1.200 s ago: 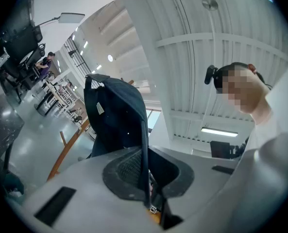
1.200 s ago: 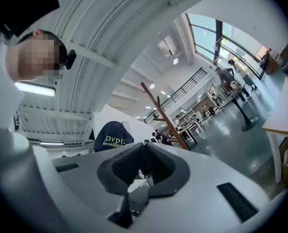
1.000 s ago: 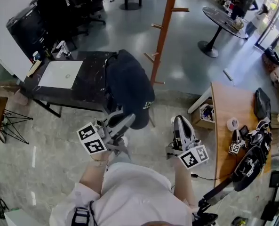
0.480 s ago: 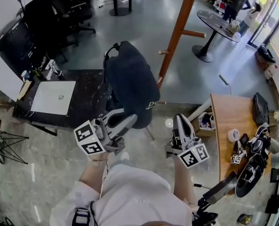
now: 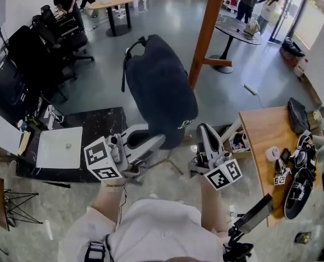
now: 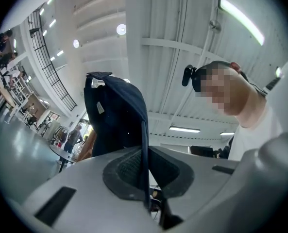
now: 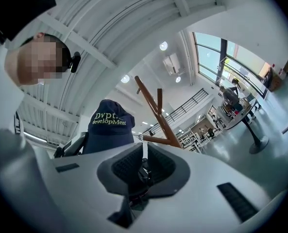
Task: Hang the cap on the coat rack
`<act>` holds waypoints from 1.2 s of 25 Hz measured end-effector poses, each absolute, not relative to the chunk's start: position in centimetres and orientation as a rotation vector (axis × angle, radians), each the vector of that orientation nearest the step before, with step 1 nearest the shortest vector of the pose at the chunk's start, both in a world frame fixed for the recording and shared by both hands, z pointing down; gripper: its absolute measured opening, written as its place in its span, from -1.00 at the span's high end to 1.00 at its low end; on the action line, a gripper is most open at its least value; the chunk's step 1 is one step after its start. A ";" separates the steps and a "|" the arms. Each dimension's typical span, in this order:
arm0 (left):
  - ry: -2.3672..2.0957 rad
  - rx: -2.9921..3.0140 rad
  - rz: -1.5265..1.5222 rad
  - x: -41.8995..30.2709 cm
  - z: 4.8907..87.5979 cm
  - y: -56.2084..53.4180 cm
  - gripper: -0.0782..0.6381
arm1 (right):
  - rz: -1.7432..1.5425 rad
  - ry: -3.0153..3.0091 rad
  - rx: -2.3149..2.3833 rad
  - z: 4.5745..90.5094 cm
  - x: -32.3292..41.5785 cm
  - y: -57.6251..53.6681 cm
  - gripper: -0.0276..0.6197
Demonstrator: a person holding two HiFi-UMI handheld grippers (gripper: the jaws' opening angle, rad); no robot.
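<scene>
Wooden and brown, the tall coat rack point(image 5: 206, 30) rises as a slanted pole at the top of the head view, with a short horizontal peg point(image 5: 217, 63) jutting from its right side. Left of the coat rack, close beside the pole without clearly touching it, stands the dark navy fabric cap point(image 5: 162, 91) with pale lettering. It is raised upright: its long axis runs from the brim at the bottom to the back strap at the top. The left gripper point(image 5: 155, 141) is below the cap, and its jaws are clamped on the thin edge of the brim. The right gripper point(image 5: 201, 129) sits lower, almost under the coat rack. Its jaws are drawn together on nothing, and its own view looks up at the cap and the rack's pegs.

The left gripper alone carries the cap, so the hanging probably falls to it. The cap's open underside likely has to travel rightward to the rack and settle over a peg.
</scene>
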State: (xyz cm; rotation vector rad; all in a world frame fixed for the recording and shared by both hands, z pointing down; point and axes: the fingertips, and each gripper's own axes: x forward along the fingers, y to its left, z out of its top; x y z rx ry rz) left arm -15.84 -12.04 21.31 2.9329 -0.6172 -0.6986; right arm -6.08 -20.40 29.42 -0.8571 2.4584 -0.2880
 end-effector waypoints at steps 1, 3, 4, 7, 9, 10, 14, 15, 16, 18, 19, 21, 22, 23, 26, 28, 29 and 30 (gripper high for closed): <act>-0.584 2.942 -0.697 -15.3 20.9 -12.0 0.71 | -0.276 2.455 -0.852 28.8 -5.9 -20.5 0.78; -0.516 2.958 -0.698 -14.2 20.2 -11.8 0.71 | -0.254 2.458 -0.837 27.6 -5.6 -20.4 0.78; -0.487 2.968 -0.698 -13.6 20.0 -11.7 0.71 | -0.242 2.459 -0.832 27.1 -5.3 -20.4 0.78; -0.418 2.989 -0.677 -11.8 20.0 -12.1 0.71 | -0.207 2.451 -0.842 26.0 -4.0 -20.8 0.78; -0.371 2.988 -0.665 -10.9 20.2 -12.6 0.71 | -0.184 2.444 -0.852 25.4 -3.5 -21.1 0.78; -0.347 2.982 -0.669 -10.6 20.3 -12.9 0.71 | -0.171 2.444 -0.855 25.1 -3.3 -21.2 0.78; -0.258 2.920 -0.721 -10.3 21.1 -14.3 0.71 | -0.150 2.450 -0.879 25.0 -3.0 -21.6 0.78; -0.240 2.898 -0.732 -10.4 21.5 -14.7 0.71 | -0.151 2.451 -0.887 25.2 -2.9 -21.8 0.78; -0.223 2.878 -0.739 -10.5 22.0 -15.1 0.71 | -0.152 2.451 -0.896 25.5 -2.8 -22.0 0.78; -0.192 2.851 -0.740 -10.4 22.9 -15.8 0.71 | -0.156 2.448 -0.911 26.0 -2.7 -22.3 0.78; -0.182 2.844 -0.734 -10.3 23.4 -16.2 0.71 | -0.159 2.446 -0.919 26.2 -2.7 -22.4 0.78; -0.169 2.835 -0.727 -10.3 24.3 -16.8 0.71 | -0.169 2.442 -0.933 26.9 -2.8 -22.7 0.78; -0.159 2.827 -0.731 -10.5 24.7 -17.0 0.71 | -0.173 2.442 -0.940 27.2 -3.0 -22.8 0.78; -0.148 2.816 -0.738 -10.8 25.1 -17.1 0.71 | -0.176 2.443 -0.947 27.6 -3.2 -22.8 0.78; -0.131 2.790 -0.747 -11.8 26.5 -17.5 0.71 | -0.183 2.449 -0.975 28.9 -4.1 -22.8 0.78; -0.131 2.781 -0.737 -12.1 27.6 -17.7 0.71 | -0.199 2.452 -0.998 29.9 -4.4 -22.9 0.78; -0.128 2.774 -0.734 -12.2 28.1 -17.8 0.71 | -0.209 2.452 -1.007 30.4 -4.4 -22.9 0.78; -0.122 2.764 -0.734 -12.2 28.6 -17.9 0.71 | -0.218 2.450 -1.015 30.8 -4.4 -23.0 0.78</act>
